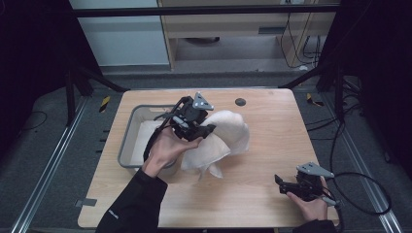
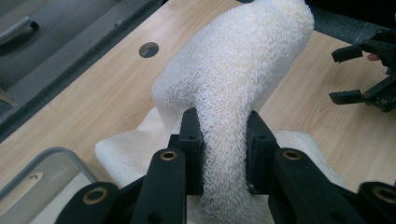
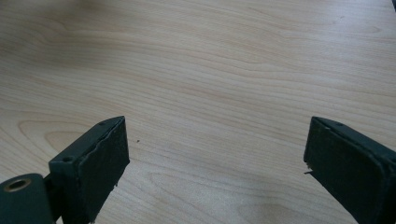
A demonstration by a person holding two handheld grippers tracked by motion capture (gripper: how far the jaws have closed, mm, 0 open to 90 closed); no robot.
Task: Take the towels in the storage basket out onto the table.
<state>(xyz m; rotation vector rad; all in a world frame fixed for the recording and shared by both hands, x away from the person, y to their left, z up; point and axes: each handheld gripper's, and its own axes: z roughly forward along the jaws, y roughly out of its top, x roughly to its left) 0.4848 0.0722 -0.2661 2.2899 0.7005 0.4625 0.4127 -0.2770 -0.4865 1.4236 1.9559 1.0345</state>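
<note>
The left claw (image 2: 223, 154) is pinched tight on a fluffy white cloth towel (image 2: 233, 79), holding a thick fold of it up while the rest droops onto the light wooden worktop (image 1: 262, 121) just beside a grey plastic bin with rounded corners (image 1: 127, 141). Inside that grey bin lies something flat and white (image 1: 148, 131), but it is too small to tell what it is. The right claw (image 3: 215, 158) is spread wide with nothing in it, low over bare wood near the worktop's front right corner, well apart from the towel.
</note>
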